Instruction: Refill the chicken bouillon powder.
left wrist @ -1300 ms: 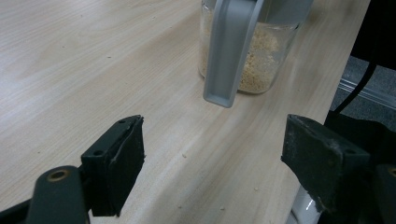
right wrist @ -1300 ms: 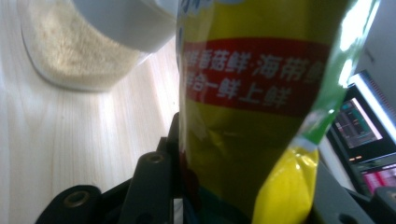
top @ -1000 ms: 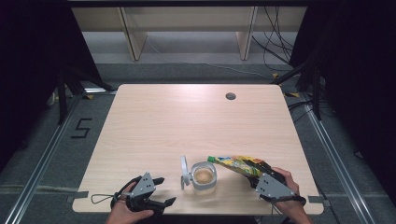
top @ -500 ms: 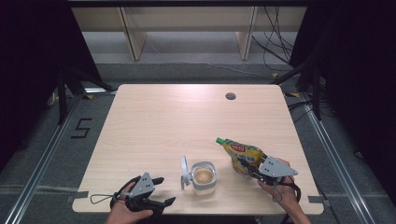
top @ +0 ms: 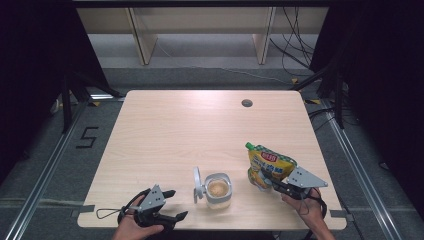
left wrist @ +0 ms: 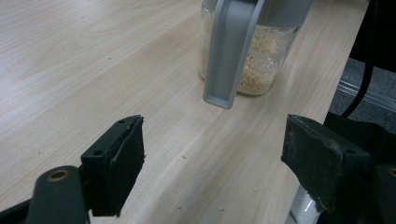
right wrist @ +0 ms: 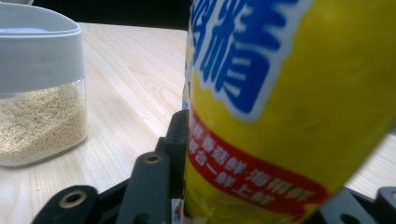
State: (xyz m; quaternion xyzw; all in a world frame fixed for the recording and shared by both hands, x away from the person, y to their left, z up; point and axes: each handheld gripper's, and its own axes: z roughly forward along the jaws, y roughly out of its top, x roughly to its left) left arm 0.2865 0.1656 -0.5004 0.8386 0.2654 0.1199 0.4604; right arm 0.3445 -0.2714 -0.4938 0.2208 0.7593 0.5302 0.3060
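Observation:
A yellow pouch [top: 270, 167] with a green cap stands nearly upright at the table's front right, its cap leaning left. My right gripper [top: 267, 184] is shut on its lower part. Those jaws have just been opening a little, with the pouch [right wrist: 280, 116] still between them and the left pad against it. A clear jar [top: 218, 190] of pale granules sits left of the pouch, its grey lid [top: 197, 184] flipped open. My left gripper [top: 177, 203] rests open at the front edge, pointing at the jar [left wrist: 261, 51] and its lid [left wrist: 231, 51], with nothing between the jaws.
The wooden table [top: 200, 130] has a round cable hole [top: 246, 103] at the back right. Shelf legs stand behind it. A "5" [top: 86, 137] is taped on the floor at the left. The jar [right wrist: 39, 93] stands close to the pouch.
The pouch has swung from lying tipped over the jar to nearly upright, and moved right, away from the jar, with my right gripper. The left gripper has stayed put.

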